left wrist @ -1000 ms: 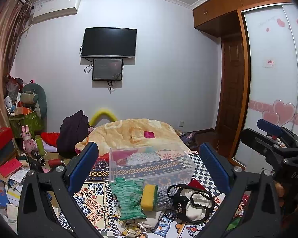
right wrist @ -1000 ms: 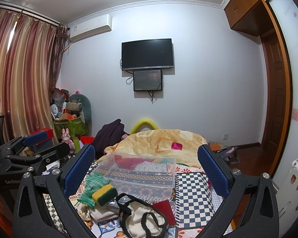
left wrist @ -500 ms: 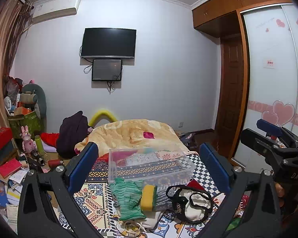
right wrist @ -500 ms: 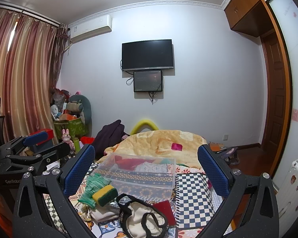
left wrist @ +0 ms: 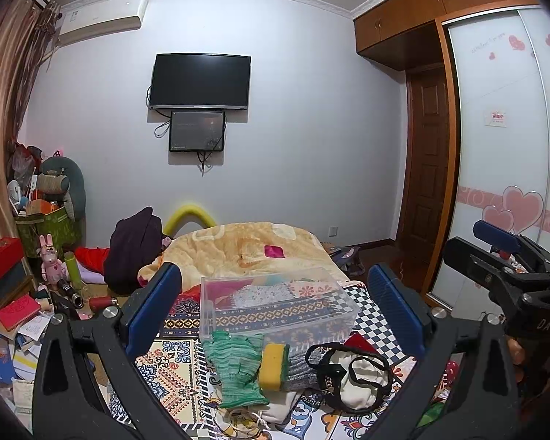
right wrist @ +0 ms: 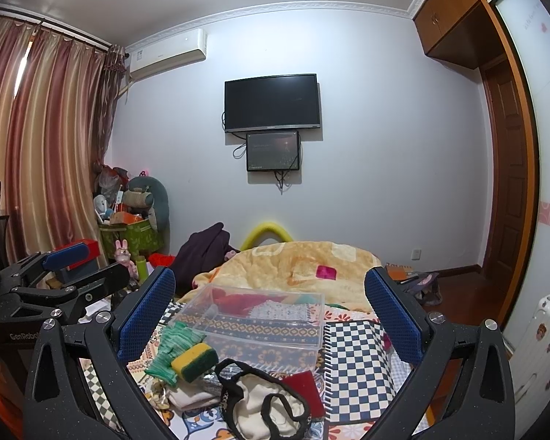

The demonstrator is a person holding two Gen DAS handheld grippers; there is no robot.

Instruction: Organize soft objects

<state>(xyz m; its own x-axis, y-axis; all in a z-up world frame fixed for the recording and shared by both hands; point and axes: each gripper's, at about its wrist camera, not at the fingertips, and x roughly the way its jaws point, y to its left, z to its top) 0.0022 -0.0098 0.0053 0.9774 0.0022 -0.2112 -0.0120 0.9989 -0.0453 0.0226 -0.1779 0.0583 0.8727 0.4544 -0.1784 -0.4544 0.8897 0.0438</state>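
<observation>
A clear plastic box (left wrist: 275, 304) stands on the patterned bed cover; it also shows in the right wrist view (right wrist: 256, 322). In front of it lies a pile: a green knit glove (left wrist: 234, 366), a yellow-green sponge (left wrist: 273, 366), a grey cloth (left wrist: 300, 366), a cream bag with black straps (left wrist: 352, 377) and a red cloth (right wrist: 304, 388). My left gripper (left wrist: 275, 308) is open and empty, held above the pile. My right gripper (right wrist: 269, 311) is open and empty, also above the pile. Each gripper shows in the other's view, the right (left wrist: 502, 267) and the left (right wrist: 66, 278).
An orange quilt (left wrist: 245, 249) covers the far half of the bed. Boxes, books and toys (left wrist: 25, 293) crowd the floor at the left. A wardrobe with sliding doors (left wrist: 502, 146) stands at the right. A white suitcase (right wrist: 542, 348) stands by the bed's right side.
</observation>
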